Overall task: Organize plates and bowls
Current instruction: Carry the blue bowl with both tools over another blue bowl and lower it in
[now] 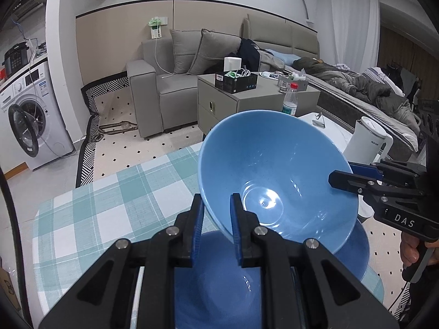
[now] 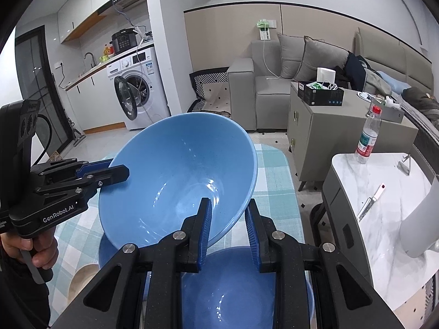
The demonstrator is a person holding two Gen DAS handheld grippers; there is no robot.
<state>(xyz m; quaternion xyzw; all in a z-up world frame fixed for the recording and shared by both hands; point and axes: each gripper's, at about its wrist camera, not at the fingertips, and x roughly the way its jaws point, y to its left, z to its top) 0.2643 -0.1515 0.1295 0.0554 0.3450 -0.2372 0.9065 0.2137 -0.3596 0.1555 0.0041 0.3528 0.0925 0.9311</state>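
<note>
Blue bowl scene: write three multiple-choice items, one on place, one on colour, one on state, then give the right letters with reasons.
1. Where does the water bottle stand?
A. on the white marble table
B. on the sofa
C. on the washing machine

2. What colour is the bottle's cap?
A. green
B. red
C. black

3. How is the lifted bowl held?
A. by the left gripper alone
B. it rests flat on the checked cloth
C. by both grippers, one on each side of its rim

Answers:
1 A: the bottle stands at the marble table's far edge.
2 B: its cap is red.
3 C: the left gripper and the right gripper each clamp the rim, and the tilted bowl hangs above another blue bowl.
</note>
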